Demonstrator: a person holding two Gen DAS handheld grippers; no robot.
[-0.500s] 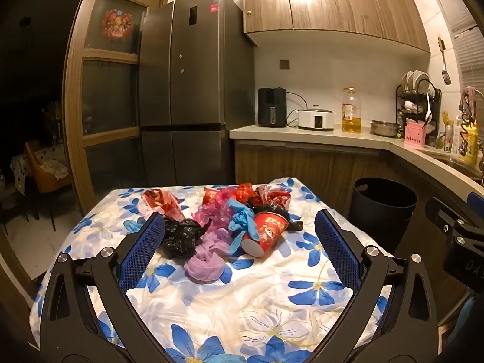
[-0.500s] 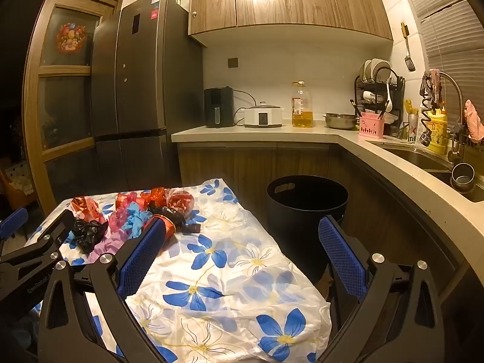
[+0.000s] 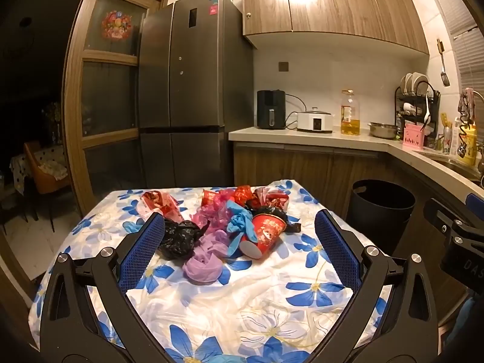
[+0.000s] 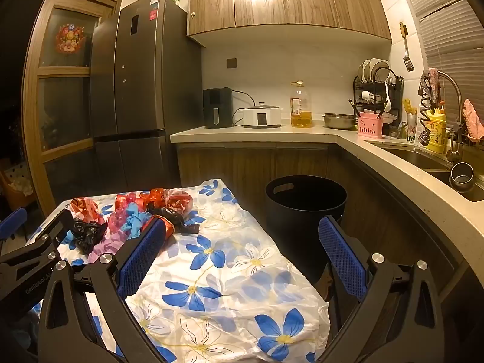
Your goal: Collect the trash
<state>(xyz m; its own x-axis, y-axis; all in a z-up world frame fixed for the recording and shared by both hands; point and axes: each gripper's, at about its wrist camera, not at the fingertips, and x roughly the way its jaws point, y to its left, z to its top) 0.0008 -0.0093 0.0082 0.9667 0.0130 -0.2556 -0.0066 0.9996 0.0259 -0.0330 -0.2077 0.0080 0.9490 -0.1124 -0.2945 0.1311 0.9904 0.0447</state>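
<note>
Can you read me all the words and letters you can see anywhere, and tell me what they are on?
"GenRoboLA", cut off: on the left gripper, side of its body.
"DAS", cut off: on the right gripper, side of its body.
"ine", partly hidden: can by the sink.
Fridge stickers, oil bottle label: too blurred.

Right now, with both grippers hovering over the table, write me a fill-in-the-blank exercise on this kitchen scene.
1. The trash pile lies on a tablecloth printed with blue ____.
2. The bin standing on the floor beside the table is ____ in colour.
3. The jaws of the left gripper stand ____, holding nothing.
4. The red paper cup in the pile lies on its ____.

Missing words: flowers; black; open; side
</note>
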